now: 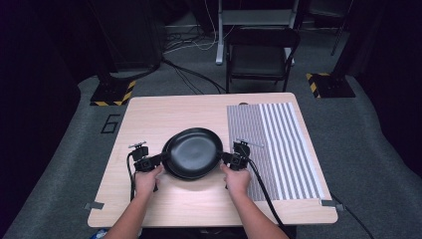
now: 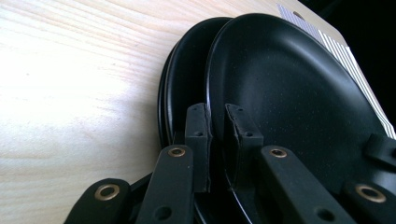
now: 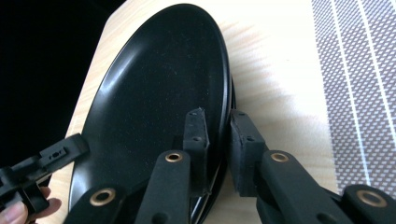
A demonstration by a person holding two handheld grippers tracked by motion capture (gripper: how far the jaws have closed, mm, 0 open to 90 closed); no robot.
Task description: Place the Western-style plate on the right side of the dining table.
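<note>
Top black plate (image 1: 194, 152) sits near the middle of the wooden worktop (image 1: 164, 112), just left of the grey striped mat (image 1: 278, 144) that covers the worktop's right part. Under it lies a second black plate (image 2: 180, 88); in the left gripper view the lower plate's rim shows offset to one side of the top plate, the two stacked and touching.

Left gripper (image 1: 158, 160) at the top plate's left edge, held by the person's left hand (image 1: 147, 180). Jaws closed on that plate's rim: one pad above the rim, one below, the rim pinched in the narrow gap between them.

Right gripper (image 1: 225, 159) at the top plate's right edge, held by the right hand (image 1: 237, 179). Same grip: jaws clamped on the rim, one pad on the plate's inner face, the other on its underside.

The two grippers face each other across the plate. In the right gripper view the left gripper (image 3: 60, 151) shows at the plate's far rim.

Beyond the worktop's far edge, behind the plate, stands a dark folding chair (image 1: 261, 57) on grey floor.
</note>
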